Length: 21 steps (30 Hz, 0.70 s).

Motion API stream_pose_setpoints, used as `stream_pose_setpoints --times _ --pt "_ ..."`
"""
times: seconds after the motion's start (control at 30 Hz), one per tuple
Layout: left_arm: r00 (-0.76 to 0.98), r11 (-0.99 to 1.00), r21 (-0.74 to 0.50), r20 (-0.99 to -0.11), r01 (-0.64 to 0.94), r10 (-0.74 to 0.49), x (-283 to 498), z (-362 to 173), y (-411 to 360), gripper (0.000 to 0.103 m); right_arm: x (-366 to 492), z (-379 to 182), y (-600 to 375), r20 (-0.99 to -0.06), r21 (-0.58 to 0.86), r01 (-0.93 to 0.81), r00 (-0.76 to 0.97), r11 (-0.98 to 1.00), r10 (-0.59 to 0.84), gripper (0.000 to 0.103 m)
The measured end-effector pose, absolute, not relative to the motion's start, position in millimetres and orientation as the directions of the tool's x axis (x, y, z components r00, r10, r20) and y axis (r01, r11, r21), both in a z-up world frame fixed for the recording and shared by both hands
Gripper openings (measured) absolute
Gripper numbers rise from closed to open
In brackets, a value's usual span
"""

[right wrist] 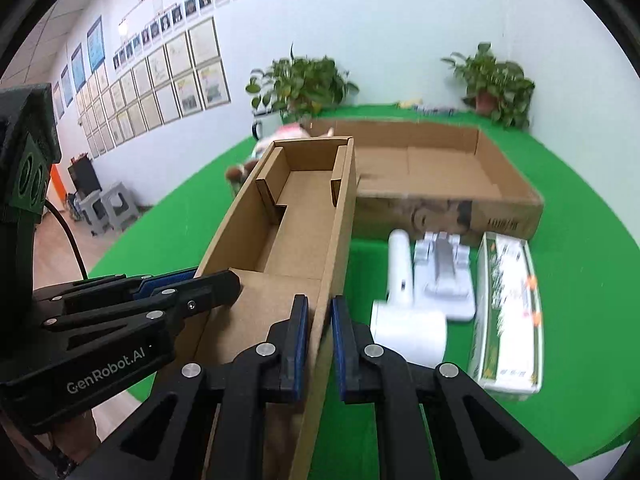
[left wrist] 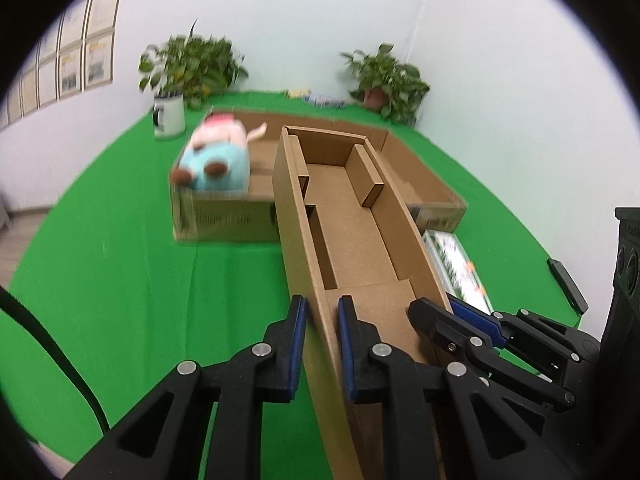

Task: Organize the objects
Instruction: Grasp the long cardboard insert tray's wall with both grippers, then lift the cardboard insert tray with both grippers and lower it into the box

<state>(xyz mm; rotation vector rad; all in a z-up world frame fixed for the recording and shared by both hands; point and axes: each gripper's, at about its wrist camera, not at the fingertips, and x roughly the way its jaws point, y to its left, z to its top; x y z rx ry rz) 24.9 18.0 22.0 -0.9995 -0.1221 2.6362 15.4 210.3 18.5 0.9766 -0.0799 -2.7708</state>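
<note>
Both grippers clamp the long box [left wrist: 352,216]: left gripper [left wrist: 322,340] on its left wall, right gripper [right wrist: 320,340] on its right wall. Behind it, upper centre, sits a big carton [right wrist: 500,168].

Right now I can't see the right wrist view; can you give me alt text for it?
The right gripper pinches the right wall of a long, empty cardboard box, and the left gripper clamps its left wall. Beyond lies a wide cardboard tray; a white handheld vacuum and green-and-white carton rest on the green tablecloth.
</note>
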Motion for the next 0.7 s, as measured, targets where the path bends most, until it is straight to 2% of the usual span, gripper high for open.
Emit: stream_pose_setpoints --times 0.37,0.7 --pt "-0.805 -0.944 -0.084 -0.5 -0.32 0.318 -20 106 36 0.015 -17 103 228 -0.454 0.1 0.162 -0.87 -0.982 -0.19 0.009" --pt "-0.829 -0.94 -0.075 -0.451 -0.332 0.329 -69 156 39 0.015 -64 173 234 -0.407 0.058 0.156 -0.898 -0.986 -0.166 0.009"
